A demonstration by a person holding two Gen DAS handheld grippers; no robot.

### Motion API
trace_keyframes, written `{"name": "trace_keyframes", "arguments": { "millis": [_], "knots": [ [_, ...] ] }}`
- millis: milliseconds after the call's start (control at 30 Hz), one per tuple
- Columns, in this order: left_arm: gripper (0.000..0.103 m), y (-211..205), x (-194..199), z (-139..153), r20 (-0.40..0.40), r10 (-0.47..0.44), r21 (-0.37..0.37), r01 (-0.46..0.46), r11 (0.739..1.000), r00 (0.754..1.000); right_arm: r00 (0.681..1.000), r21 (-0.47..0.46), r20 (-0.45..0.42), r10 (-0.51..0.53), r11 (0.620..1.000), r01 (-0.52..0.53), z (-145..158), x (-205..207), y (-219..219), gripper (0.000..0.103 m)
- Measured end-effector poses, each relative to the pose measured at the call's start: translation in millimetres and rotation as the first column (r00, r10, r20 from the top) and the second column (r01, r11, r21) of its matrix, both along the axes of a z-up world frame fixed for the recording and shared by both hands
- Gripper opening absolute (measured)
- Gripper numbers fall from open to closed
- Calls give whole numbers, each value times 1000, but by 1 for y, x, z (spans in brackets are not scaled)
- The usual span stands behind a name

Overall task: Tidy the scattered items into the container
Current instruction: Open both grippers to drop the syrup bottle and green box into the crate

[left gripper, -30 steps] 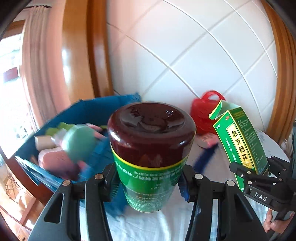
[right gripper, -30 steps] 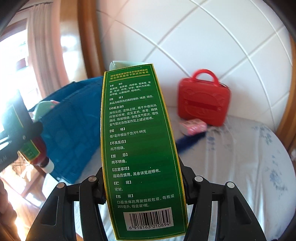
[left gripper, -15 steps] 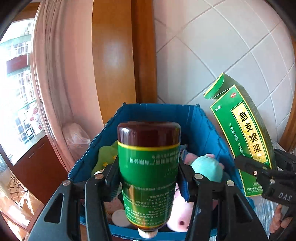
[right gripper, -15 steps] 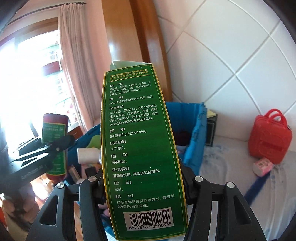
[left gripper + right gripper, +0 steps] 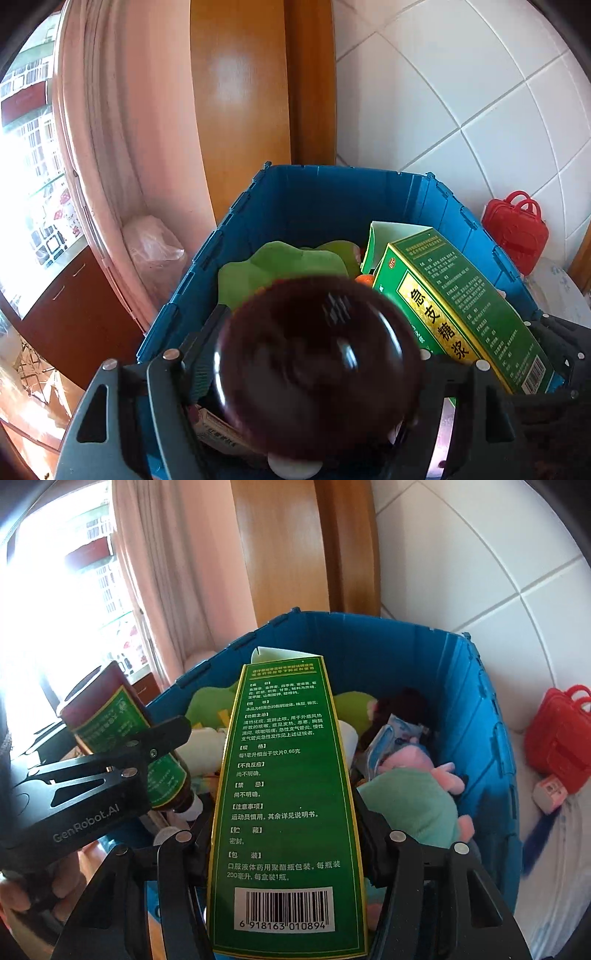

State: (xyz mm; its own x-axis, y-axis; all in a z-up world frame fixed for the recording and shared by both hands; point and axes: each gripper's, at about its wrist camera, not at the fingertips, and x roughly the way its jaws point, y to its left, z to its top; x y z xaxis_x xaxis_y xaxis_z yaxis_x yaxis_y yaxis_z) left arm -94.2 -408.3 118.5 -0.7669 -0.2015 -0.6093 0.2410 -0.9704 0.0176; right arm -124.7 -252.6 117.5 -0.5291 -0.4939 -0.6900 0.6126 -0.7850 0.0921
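Observation:
My left gripper (image 5: 314,373) is shut on a brown medicine bottle (image 5: 317,365) with a green label, held upside down, cap pointing down over the near left part of the blue crate (image 5: 332,192). The bottle also shows in the right wrist view (image 5: 125,738), tilted in the left gripper (image 5: 147,749). My right gripper (image 5: 284,842) is shut on a tall green medicine box (image 5: 280,794), held over the crate (image 5: 461,686). The box shows in the left wrist view (image 5: 461,314) to the right of the bottle.
The crate holds soft toys: a teal and pink plush (image 5: 417,801), green plush (image 5: 280,266), packets. A red toy case (image 5: 557,734) and small pink box (image 5: 550,794) lie on the white cloth right of the crate. A tiled wall and wooden frame stand behind.
Both grippers have moved forward and tipped down over the crate. The bottle now points its base at the camera. The green box has lowered into the crate's opening.

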Motion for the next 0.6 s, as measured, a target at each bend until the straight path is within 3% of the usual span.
{"name": "trace_keyframes", "arguments": {
  "millis": [167, 233, 300, 400, 600],
  "knots": [
    [72, 2, -10, 8, 7, -11, -14, 11, 1000, 1000, 1000, 8, -5, -15, 1000, 15, 3, -1, 1, 76],
    [72, 3, -9, 16, -16, -19, -9, 19, 1000, 1000, 999, 13, -27, -19, 1000, 19, 9, 1, 2, 93],
    [72, 6, -4, 27, -47, -18, -16, 17, 1000, 999, 997, 27, -67, -36, 999, 38, 14, 3, 8, 102],
    [73, 12, 1, 36, -71, -13, -24, 11, 1000, 997, 994, 31, -91, -63, 997, 66, 18, 6, 21, 103],
    [73, 33, 6, 39, -85, -15, -68, 10, 998, 996, 997, -36, -35, -69, 997, 67, 17, 13, 53, 103]
  ]
}}
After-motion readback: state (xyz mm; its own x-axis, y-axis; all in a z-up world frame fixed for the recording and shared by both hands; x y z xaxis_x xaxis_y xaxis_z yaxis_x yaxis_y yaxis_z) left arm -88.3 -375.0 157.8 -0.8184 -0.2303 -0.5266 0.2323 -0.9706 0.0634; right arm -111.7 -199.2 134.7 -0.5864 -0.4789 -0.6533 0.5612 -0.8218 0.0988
